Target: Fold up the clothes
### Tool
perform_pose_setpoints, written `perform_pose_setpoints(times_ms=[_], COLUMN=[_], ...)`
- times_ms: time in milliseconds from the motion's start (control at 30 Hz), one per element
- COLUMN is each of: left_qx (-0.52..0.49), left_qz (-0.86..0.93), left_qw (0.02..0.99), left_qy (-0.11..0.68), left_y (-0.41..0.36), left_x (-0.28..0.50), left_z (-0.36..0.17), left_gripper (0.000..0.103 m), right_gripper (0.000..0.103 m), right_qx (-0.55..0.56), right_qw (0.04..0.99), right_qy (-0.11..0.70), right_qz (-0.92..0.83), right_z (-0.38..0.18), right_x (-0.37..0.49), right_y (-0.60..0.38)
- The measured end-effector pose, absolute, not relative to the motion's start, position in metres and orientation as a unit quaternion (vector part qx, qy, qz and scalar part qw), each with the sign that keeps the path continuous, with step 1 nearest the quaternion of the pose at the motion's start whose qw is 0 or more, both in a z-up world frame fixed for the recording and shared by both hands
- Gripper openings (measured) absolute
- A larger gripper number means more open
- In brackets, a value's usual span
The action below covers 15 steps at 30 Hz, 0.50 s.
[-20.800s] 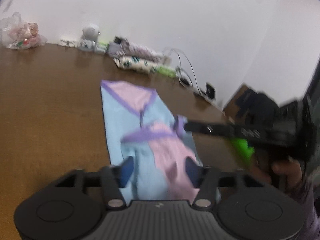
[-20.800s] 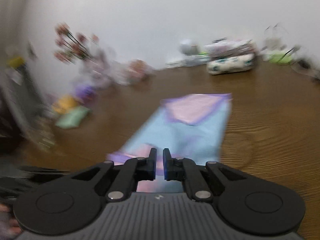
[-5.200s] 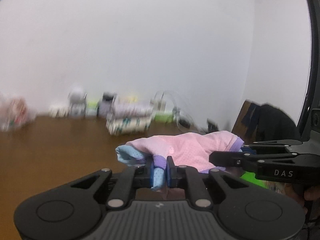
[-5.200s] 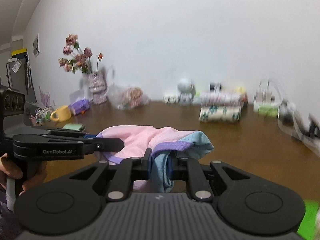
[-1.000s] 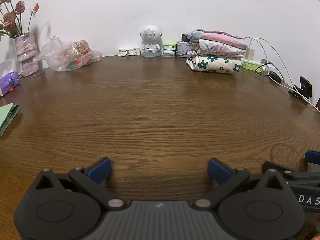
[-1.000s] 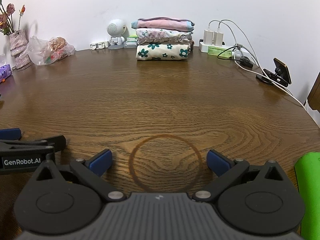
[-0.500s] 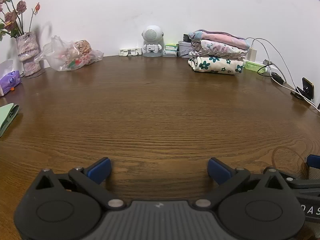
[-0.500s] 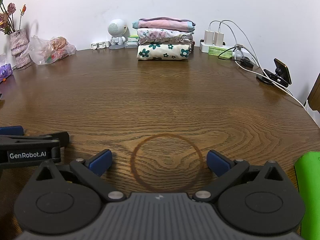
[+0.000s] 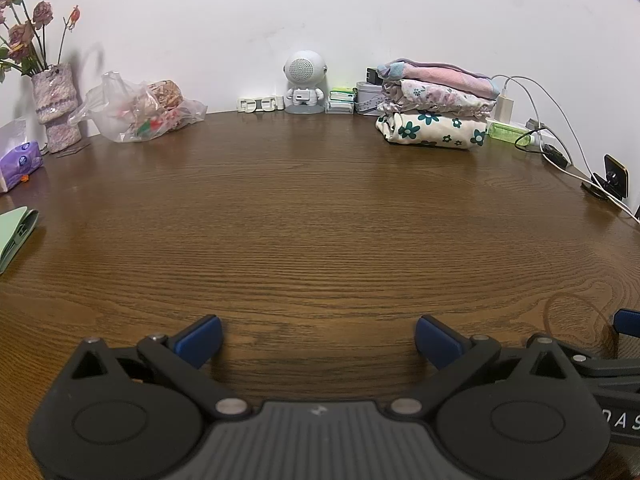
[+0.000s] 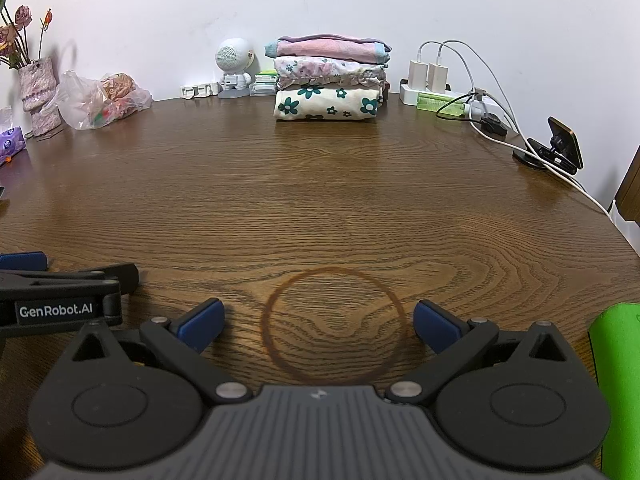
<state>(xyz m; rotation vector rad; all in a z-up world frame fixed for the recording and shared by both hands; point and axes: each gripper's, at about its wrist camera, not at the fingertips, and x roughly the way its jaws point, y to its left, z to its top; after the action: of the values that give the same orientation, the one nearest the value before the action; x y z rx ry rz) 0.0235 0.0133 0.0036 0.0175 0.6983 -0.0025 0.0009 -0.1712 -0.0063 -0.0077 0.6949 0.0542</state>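
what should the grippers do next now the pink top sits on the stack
Probably fetch another garment: the left gripper and right gripper are both open and empty over bare table, and the pink top already sits folded on the stack.

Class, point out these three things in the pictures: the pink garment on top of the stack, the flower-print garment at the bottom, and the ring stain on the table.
pink garment (image 10: 328,49), right wrist view, top face.
flower-print garment (image 10: 326,106), right wrist view, front fold.
ring stain (image 10: 276,354), right wrist view, left arc.
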Motion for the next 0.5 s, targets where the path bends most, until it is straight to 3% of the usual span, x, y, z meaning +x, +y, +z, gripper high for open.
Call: perform_pose_setpoints(times_ms=[500], left_qx=[0.009], left_qz=[-0.003], left_qw=[0.939], left_qy=[0.343], left_y=[0.0113], left_x=[0.0228], left_z=[0.0035], left_gripper=[0.103], right_gripper=[0.103], right_qx=[-0.004], right_qw=[0.94], right_qy=[0.341], right_qz=[0.026], right_z=[-0.0061], right_x=[0.0007], right_y=[-0.171])
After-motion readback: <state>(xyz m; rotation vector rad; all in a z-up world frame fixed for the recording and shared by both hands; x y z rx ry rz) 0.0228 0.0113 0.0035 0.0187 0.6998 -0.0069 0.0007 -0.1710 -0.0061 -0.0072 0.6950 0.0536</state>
